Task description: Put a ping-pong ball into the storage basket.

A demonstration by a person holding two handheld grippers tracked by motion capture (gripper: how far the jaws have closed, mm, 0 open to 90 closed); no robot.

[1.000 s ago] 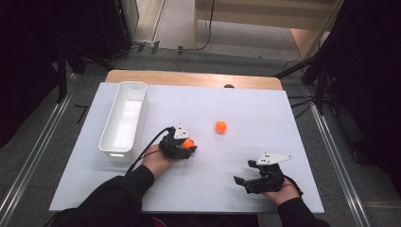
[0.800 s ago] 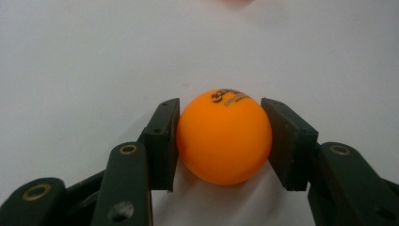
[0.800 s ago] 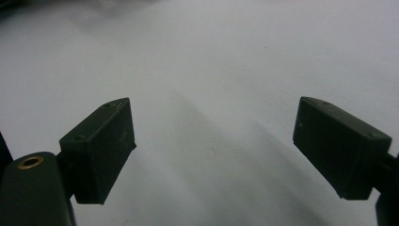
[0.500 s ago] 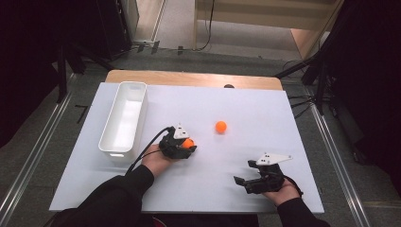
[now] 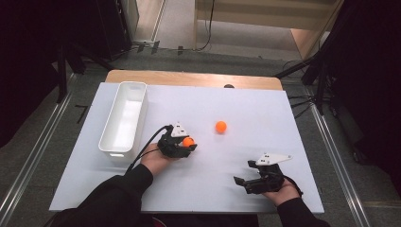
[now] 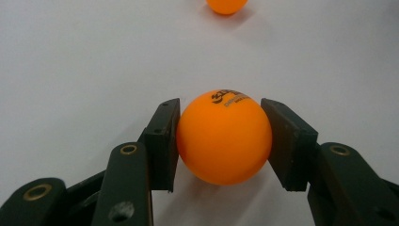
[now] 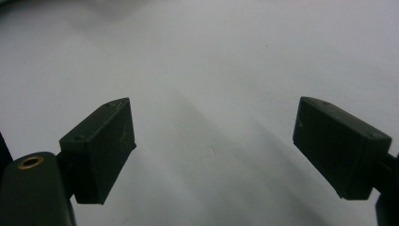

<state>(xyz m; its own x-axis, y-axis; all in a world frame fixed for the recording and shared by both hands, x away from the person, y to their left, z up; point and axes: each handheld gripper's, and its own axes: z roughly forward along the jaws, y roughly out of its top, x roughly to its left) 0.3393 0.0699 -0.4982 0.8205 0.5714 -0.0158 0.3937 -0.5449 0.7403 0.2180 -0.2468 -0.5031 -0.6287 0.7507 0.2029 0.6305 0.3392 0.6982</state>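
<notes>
White tabletop (image 5: pixel 265 123) under my 2 grippers, dark floor and stands around it, a strip of wood showing along the table's far edge. I take the white bin (image 5: pixel 124 119) as landmark: it sits long and narrow on the left part of the table, open side up. Just right of the bin's near end I have the left gripper (image 5: pixel 188 144), clamped on 1 orange ball (image 5: pixel 188 141). In the left gripper view both pads press the ball (image 6: pixel 224 136) at its sides, black print on its top, and it sits low at the table surface; I cannot tell whether it touches. A second orange ball (image 5: pixel 220 126) lies loose on the table, farther right of the bin than the held one and near it, apart from both grippers. Well right of the bin, near the table's front edge, my right gripper (image 5: pixel 242 182) points left, jaws spread wide with bare table between the pads (image 7: pixel 101 141).
</notes>
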